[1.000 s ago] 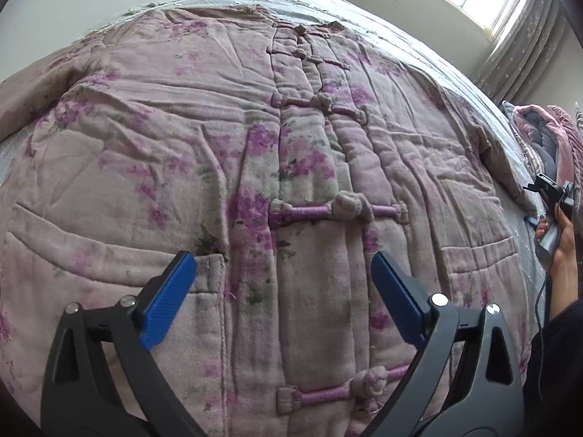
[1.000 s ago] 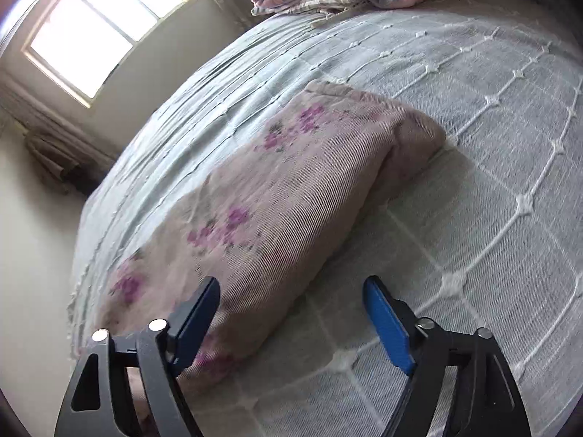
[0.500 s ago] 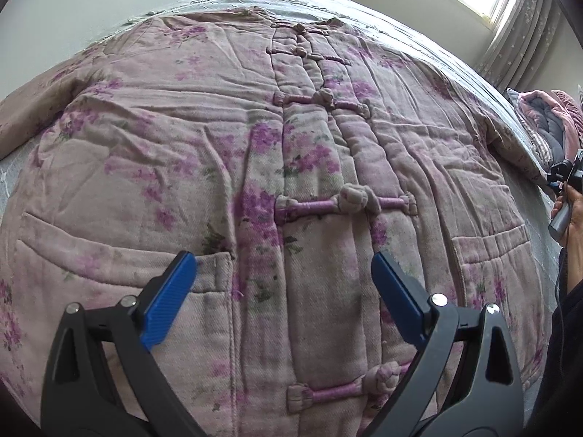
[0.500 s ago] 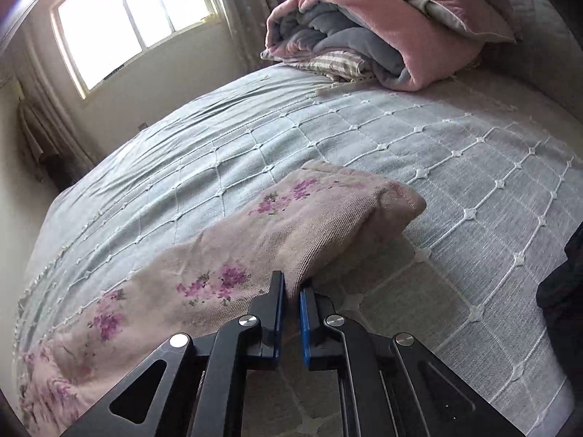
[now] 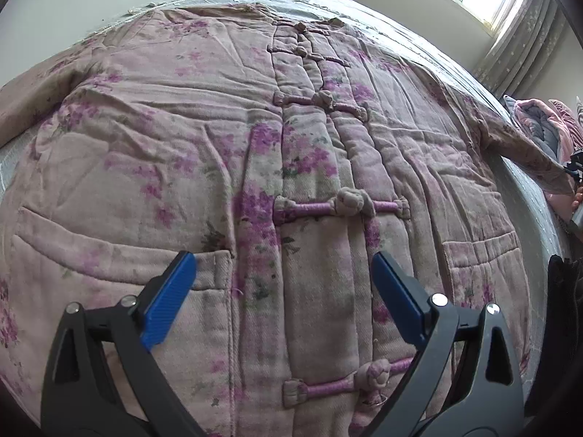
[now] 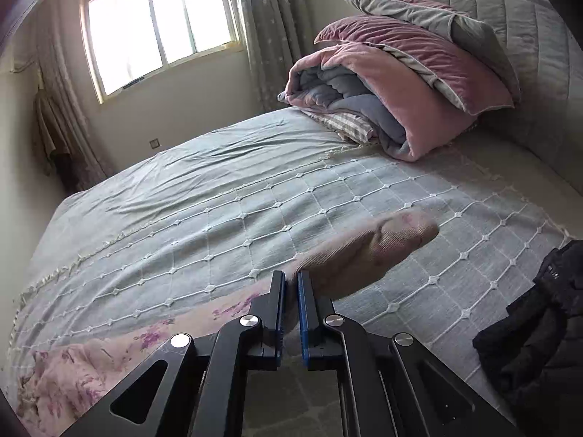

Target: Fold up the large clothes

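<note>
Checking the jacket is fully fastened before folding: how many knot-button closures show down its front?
5 on the jacket: collar, next below, chest, middle, near hem. Another below may be hidden.

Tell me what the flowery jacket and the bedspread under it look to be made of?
The jacket looks like padded cotton: matte, creased twill weave, quilted ridges, knotted cord fastenings. The bedspread seems a thin woven cotton, pale grey-green, stitched in a raised diamond grid with small knots. Fibre content is only a guess.
</note>
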Motion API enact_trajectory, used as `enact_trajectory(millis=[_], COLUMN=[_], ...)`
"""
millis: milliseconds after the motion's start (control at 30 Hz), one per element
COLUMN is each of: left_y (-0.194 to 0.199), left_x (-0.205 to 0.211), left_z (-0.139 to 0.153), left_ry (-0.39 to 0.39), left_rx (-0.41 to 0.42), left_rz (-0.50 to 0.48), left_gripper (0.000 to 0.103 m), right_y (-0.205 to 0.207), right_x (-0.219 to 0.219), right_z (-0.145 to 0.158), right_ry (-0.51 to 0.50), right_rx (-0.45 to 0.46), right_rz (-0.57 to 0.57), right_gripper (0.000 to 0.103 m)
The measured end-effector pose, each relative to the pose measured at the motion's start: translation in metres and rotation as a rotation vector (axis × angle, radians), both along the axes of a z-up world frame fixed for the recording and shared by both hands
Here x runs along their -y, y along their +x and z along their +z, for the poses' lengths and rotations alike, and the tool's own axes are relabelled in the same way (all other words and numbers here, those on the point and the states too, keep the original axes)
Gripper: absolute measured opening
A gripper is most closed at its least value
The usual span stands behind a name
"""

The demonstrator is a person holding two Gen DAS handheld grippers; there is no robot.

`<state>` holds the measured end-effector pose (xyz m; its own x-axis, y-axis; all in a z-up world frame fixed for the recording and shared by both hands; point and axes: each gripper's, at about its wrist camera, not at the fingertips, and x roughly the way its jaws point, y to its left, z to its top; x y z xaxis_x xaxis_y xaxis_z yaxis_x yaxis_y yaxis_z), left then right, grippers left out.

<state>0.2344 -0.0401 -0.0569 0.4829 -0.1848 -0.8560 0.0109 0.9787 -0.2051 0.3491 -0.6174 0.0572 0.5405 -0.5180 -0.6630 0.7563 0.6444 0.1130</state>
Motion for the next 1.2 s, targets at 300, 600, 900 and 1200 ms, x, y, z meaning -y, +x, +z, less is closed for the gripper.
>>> enact_trajectory(millis=[300, 600, 900, 1200], left_y=[0.002, 0.001, -0.003, 0.002], left_x=[-0.007, -0.005, 0.006, -0.013], left_z=[0.000, -0.001, -0.002, 0.007], left_ry=[-0.016, -0.012, 0.034, -0.033], left_rx=[0.013, 0.008, 0.037, 0.020], left_rz=[0.012, -0.003, -0.010, -0.004], left_gripper=[0.097, 0.097, 0.097, 0.097], right_y=[0.003, -0.043, -0.038, -0.028], right_x=[-0.023, 0.037, 0.054, -0.017], right_z=[-0.011, -0.143, -0.141, -0.033], right_ry=[0.236, 0.515, 0.376, 0.008], right_rx=[0.040, 0.028, 0.021, -0.046], right_rz=[0.162, -0.070, -0.085, -0.021], right_gripper=[0.021, 0.088, 0.027, 0.012])
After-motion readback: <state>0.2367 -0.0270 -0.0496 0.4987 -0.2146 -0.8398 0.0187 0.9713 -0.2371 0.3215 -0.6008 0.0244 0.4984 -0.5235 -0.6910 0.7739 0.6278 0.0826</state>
